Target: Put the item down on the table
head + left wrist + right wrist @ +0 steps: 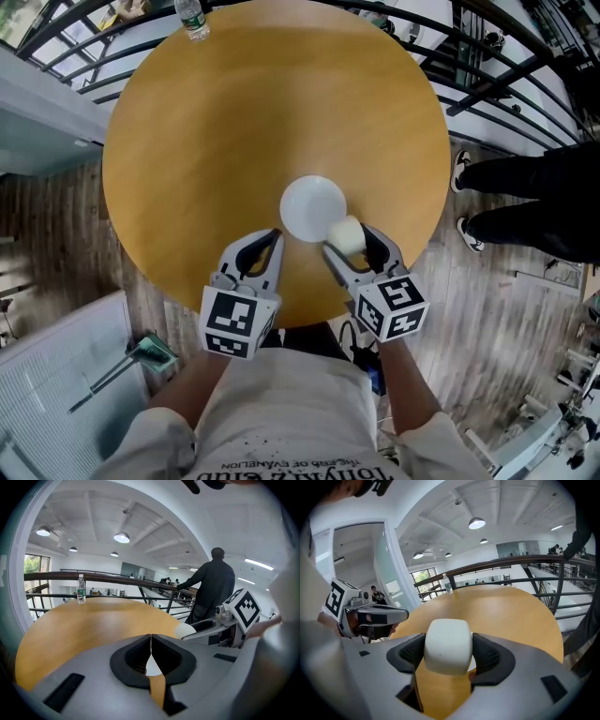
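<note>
Cream-white and rounded, the item point(446, 645) sits pinched between the jaws of the right gripper point(349, 240) at the near right edge of the white plate point(305, 202), not yet released onto the wooden tabletop point(234, 122), while the left gripper point(151, 639) hangs closed and empty just left
</note>
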`<action>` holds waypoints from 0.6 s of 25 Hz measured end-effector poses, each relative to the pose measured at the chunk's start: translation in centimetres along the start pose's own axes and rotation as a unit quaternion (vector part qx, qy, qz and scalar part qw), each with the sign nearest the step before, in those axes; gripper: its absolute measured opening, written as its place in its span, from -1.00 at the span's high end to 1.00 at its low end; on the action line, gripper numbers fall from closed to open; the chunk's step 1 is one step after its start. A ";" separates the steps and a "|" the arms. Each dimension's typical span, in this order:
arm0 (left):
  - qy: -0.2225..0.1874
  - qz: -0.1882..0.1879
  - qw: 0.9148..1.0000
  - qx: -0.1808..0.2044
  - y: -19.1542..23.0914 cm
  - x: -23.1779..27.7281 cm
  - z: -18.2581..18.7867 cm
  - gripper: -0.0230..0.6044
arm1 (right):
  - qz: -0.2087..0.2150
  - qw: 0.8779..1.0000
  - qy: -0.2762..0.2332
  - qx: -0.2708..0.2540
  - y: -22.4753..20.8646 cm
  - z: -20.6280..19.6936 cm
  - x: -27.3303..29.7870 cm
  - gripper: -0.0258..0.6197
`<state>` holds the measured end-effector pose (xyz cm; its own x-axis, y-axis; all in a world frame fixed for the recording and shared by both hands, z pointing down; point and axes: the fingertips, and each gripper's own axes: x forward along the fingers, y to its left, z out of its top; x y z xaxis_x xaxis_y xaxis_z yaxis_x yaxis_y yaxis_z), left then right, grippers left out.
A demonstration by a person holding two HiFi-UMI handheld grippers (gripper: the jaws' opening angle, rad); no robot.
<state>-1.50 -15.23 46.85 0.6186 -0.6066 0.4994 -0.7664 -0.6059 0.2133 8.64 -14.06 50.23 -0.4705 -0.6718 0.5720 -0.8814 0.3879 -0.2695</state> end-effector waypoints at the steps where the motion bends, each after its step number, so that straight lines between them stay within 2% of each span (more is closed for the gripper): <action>1: 0.000 0.000 1.000 -0.001 0.1 0.2 0.0 0.85 | 0.000 1.000 0.001 -0.003 -0.1 0.0 0.3 -0.05; 15: 0.001 0.007 1.000 -0.020 1.6 1.9 -0.8 0.85 | -0.002 0.999 0.029 -0.015 -1.8 -1.0 3.5 -0.05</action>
<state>-1.67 -16.96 48.79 0.6078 -0.6129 0.5048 -0.7810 -0.5765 0.2404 8.62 -16.43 53.47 -0.4634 -0.6358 0.6172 -0.8810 0.4053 -0.2439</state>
